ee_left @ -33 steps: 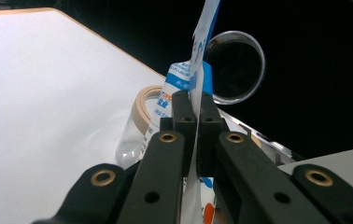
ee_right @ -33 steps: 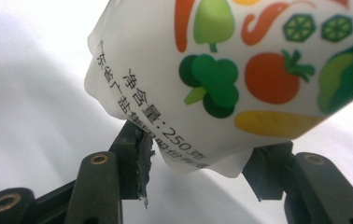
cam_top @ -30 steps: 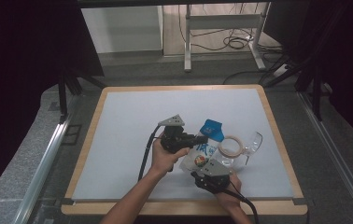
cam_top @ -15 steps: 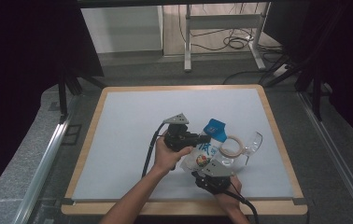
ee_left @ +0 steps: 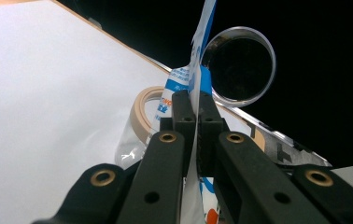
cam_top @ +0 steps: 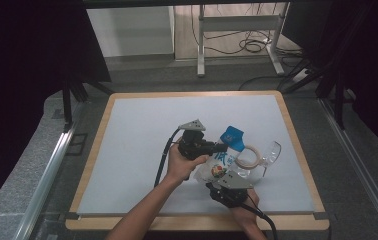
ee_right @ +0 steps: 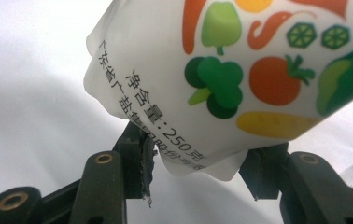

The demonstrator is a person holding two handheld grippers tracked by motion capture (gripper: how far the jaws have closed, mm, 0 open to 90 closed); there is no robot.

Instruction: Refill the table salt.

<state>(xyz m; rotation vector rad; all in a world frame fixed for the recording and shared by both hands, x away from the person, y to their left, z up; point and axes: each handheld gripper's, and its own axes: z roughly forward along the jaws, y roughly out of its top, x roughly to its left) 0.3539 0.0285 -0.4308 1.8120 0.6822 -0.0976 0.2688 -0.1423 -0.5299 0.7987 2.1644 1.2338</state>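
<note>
Nearest the table's front edge, the right hand is seen gripping the right gripper, with the forearm entering from the bottom and the grey plate lying flat on top. In the right gripper view its jaws are spread wide apart, and the lower corner of the printed pouch hangs between them, touching neither pad clearly.

A little farther in, the left forearm is angled up from the lower left, the left hand being wrapped round the left gripper, which is pointed to the right across the white table. In the left gripper view its jaws are pressed together on the pouch's thin blue-and-white top edge, so the pouch is pinched there and held raised above the table surface, between the two grippers.

Just beyond the pouch, a roll of tape is seen lying on the table, and next to it a clear glass is laid on its side, its open rim turned toward the left gripper's camera.
</note>
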